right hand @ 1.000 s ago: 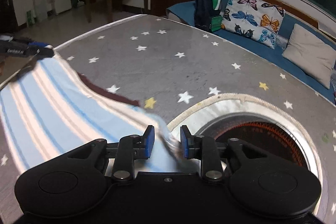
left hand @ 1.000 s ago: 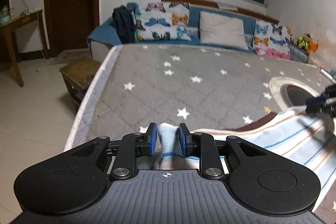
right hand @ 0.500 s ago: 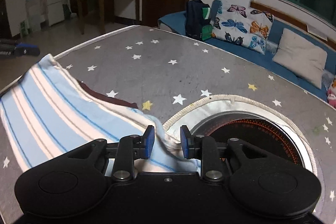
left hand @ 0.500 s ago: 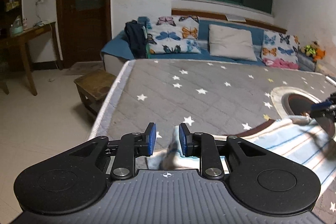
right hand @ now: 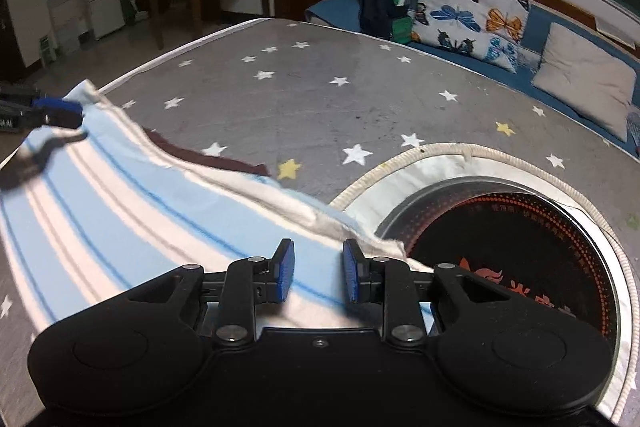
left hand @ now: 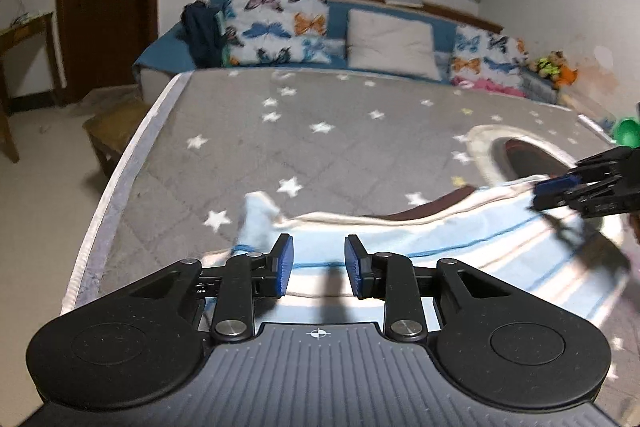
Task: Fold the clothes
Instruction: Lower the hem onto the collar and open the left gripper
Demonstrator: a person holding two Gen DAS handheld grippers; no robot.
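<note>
Striped cloth (right hand: 120, 211) lies doubled along the near edge of the star-patterned mattress (left hand: 360, 147), a brown layer showing beneath. Left gripper (left hand: 318, 263) and right gripper (right hand: 318, 269) both stand apart, empty, over its ends. Seemingly between folds; next needs fresh corner grips.

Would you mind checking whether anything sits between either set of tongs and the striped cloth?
Nothing visible does. The left tongs and right tongs both stand open directly over the striped cloth, which lies on the star-patterned mattress.
</note>
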